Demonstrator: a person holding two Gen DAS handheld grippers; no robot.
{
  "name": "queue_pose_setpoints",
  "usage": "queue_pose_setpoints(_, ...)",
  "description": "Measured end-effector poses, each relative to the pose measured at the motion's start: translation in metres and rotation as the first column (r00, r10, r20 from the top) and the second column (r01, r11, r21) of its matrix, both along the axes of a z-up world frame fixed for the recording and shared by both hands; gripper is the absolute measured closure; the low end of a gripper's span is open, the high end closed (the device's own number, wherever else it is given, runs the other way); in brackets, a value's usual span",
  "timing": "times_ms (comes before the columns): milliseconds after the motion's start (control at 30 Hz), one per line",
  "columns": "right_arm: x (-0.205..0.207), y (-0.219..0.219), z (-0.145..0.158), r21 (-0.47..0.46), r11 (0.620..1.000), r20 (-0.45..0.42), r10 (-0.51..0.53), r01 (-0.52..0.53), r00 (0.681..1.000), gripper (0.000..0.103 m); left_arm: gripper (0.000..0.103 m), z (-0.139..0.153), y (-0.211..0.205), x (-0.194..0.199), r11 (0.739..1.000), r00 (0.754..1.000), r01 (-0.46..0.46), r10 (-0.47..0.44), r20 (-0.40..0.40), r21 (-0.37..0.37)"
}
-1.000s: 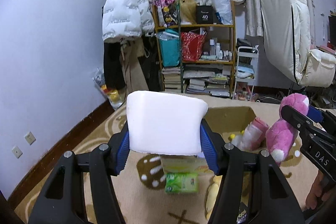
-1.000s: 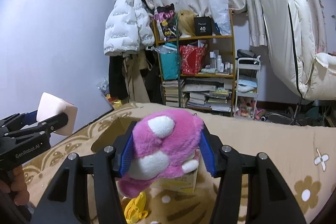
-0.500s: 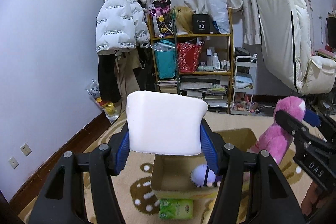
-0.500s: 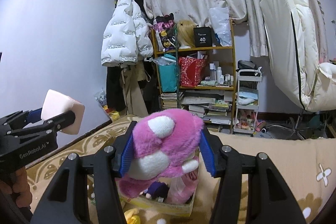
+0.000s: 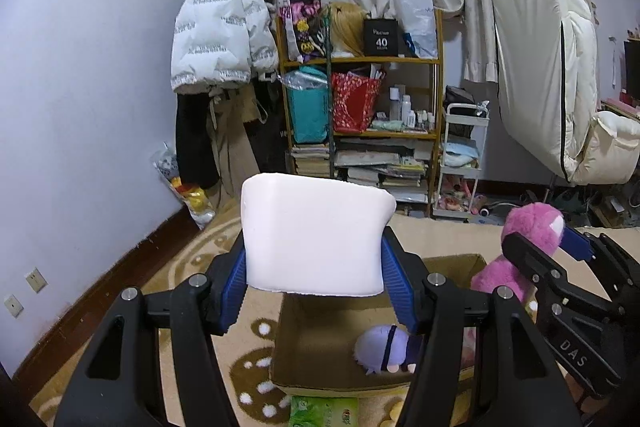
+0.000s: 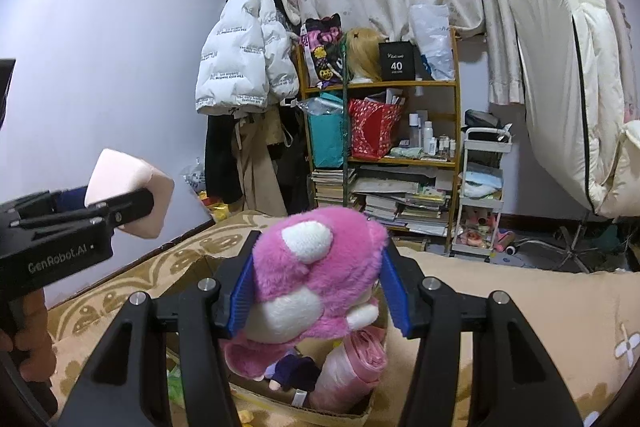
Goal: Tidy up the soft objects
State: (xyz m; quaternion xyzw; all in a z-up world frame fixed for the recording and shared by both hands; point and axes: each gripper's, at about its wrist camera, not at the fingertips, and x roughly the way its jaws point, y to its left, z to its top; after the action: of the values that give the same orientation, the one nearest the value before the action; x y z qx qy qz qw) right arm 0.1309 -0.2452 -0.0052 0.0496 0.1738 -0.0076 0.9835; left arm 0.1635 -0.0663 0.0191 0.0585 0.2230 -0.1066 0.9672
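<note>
My left gripper [image 5: 314,287] is shut on a white foam block [image 5: 314,235] and holds it in the air above the near left part of an open cardboard box [image 5: 316,343]. My right gripper [image 6: 318,291] is shut on a pink plush toy [image 6: 316,279] with white patches, held over the box [image 6: 340,415]. The plush also shows in the left wrist view [image 5: 524,251]. The foam block also shows in the right wrist view [image 6: 128,197]. In the box lie a purple plush doll [image 5: 384,347] and a pink roll [image 6: 352,371].
The box stands on a tan patterned carpet [image 5: 192,267]. A green packet [image 5: 324,411] lies on the carpet in front of the box. A cluttered shelf [image 5: 360,107], a hanging white jacket [image 5: 220,39] and a small white cart [image 5: 460,163] stand at the back wall.
Both grippers have risen and tilted up, each keeping its object. The box now shows lower and nearer, with the purple doll in sight inside it.
</note>
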Motion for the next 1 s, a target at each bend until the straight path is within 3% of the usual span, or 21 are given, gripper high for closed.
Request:
queue_pose_setpoints(400, 0.021, -0.011, -0.030, 0.081, 0.996, -0.055, 0.033, -0.029, 0.998, 0.044, 0.044, -0.043, -0.007, 0.021, 0.999, 0.989, 0.034, -0.031, -0.146, 0.019)
queue_pose_setpoints(700, 0.025, -0.012, -0.043, 0.078, 0.996, -0.085, 0.049, -0.042, 0.995, 0.044, 0.043, -0.072, -0.013, 0.028, 0.997, 0.967, 0.068, -0.059, -0.247, 0.030)
queue_pose_setpoints(1000, 0.026, -0.008, -0.047, 0.077, 0.995, -0.093, 0.070, -0.063, 0.993, 0.043, 0.042, -0.086, -0.015, 0.031, 0.996, 0.952, 0.079, -0.062, -0.300, 0.045)
